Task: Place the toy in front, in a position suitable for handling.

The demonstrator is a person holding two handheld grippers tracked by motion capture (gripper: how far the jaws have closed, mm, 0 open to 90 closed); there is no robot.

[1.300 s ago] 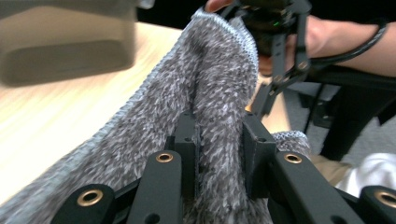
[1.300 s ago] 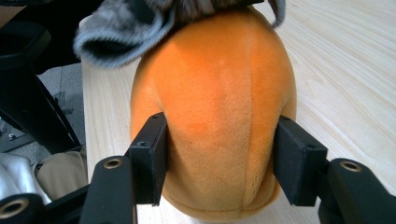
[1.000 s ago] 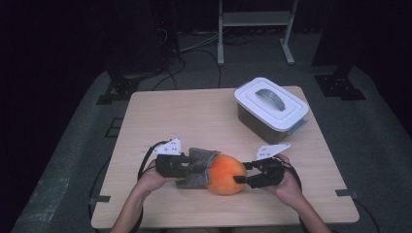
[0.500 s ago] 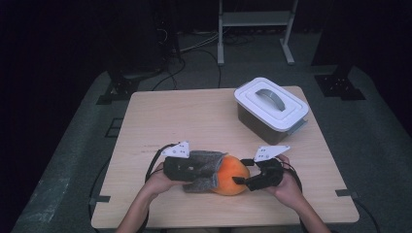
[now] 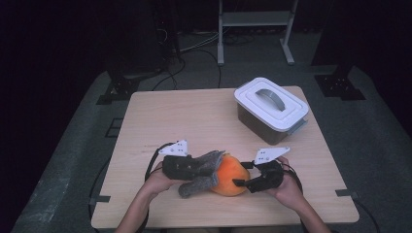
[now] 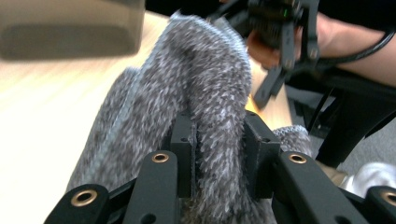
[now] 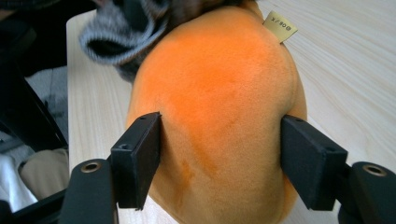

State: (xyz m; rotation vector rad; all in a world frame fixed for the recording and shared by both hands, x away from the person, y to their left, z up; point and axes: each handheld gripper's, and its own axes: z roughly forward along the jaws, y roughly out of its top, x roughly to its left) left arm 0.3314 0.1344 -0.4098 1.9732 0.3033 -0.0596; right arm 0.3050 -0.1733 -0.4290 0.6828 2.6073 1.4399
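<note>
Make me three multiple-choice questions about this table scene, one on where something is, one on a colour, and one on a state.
1. Where does the lidded white plastic box stand?
A. at the table's far right
B. at its near left
C. under the table

2. What colour is the round plush toy?
A. blue
B. orange
C. green

3. How are the jaws of the left gripper?
A. wide open over bare wood
C. shut on the fuzzy grey knit cloth
B. shut on the box's handle

Answers: 1 A, the high view shows the box at the far right corner. 2 B, the right gripper view shows orange plush between the right gripper jaws. 3 C, the left gripper view shows the cloth pinched between the pads.
</note>
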